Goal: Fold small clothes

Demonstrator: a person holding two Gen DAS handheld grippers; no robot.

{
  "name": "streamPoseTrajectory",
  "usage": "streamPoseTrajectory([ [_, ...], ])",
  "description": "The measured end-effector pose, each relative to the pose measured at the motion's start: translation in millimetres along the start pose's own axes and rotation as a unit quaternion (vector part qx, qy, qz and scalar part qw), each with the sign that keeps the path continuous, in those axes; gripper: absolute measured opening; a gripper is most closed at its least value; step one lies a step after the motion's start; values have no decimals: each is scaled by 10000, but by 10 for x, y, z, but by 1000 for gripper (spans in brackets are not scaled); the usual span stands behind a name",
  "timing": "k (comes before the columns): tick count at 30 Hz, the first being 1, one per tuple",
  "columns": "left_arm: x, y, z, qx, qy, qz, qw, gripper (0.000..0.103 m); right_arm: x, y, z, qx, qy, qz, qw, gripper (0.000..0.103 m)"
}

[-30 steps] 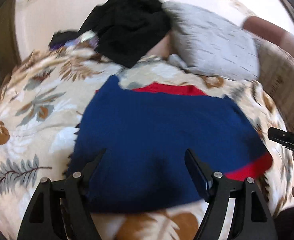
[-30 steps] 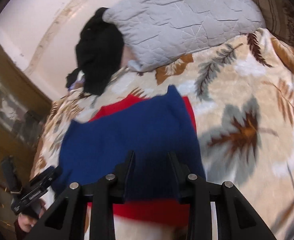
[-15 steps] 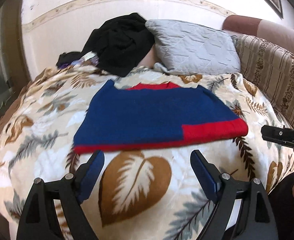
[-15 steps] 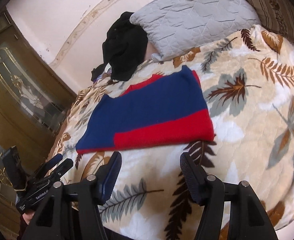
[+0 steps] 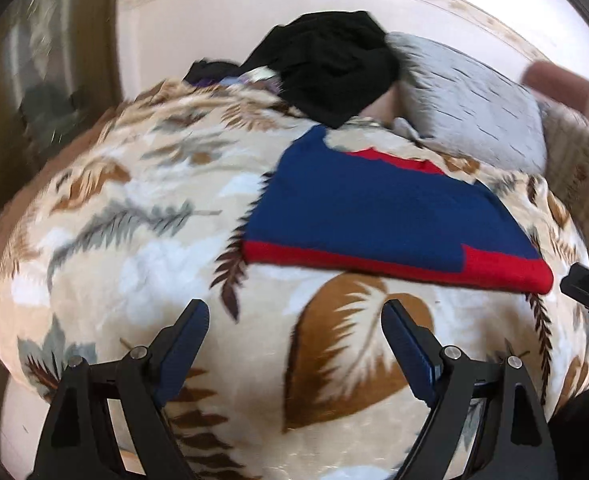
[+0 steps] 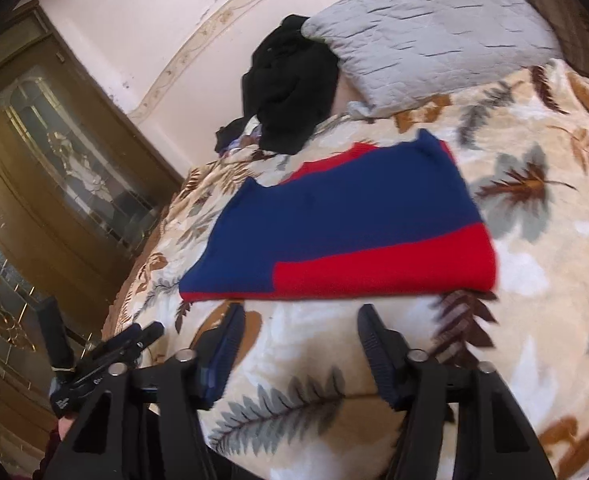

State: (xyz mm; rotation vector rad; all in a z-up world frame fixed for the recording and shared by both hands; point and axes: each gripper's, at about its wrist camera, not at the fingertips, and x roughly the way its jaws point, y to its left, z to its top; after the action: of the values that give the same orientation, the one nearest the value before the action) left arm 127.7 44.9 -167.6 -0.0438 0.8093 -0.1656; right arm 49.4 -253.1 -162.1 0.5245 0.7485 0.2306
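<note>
Bed (image 5: pixel 106 264) under a leaf-print blanket carries everything. Grey pillow (image 6: pixel 434 28) sits at the head edge by the wall, with a heap of black clothing (image 5: pixel 330 64) just beside it, unfolded as far as can be seen. Blue and red sweater (image 6: pixel 346 232) lies flat mid-bed as a folded rectangle, red band toward the near edge; judged one garment largely done, possibly one more fold to go, the black heap left. Left gripper (image 5: pixel 294 348) hangs over bare blanket short of the sweater's near edge, jaws spread wide, nothing between them. Right gripper (image 6: pixel 298 344) also hangs short of that edge; its jaws have just been closing, a clear gap remains, nothing held.
</note>
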Motion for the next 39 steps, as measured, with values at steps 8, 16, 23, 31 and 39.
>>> streamPoseTrajectory([
  [8,204,294,20,-923,216,-240,9952,88,550,-44,257,401,110,-107,9991,30],
  [16,698,168,240,-1759,655,-901,9781,88,1078,-555,346,1431,640,-106,9876,31],
  [23,952,108,419,-2022,434,-1175,9713,52,730,-733,274,2022,667,829,9735,34],
  [31,1005,158,430,-2417,271,-1409,9597,68,480,-768,249,1835,269,715,9800,34],
  [39,926,129,507,-2196,-84,-1527,9635,50,591,-592,269,1555,311,559,9858,34],
])
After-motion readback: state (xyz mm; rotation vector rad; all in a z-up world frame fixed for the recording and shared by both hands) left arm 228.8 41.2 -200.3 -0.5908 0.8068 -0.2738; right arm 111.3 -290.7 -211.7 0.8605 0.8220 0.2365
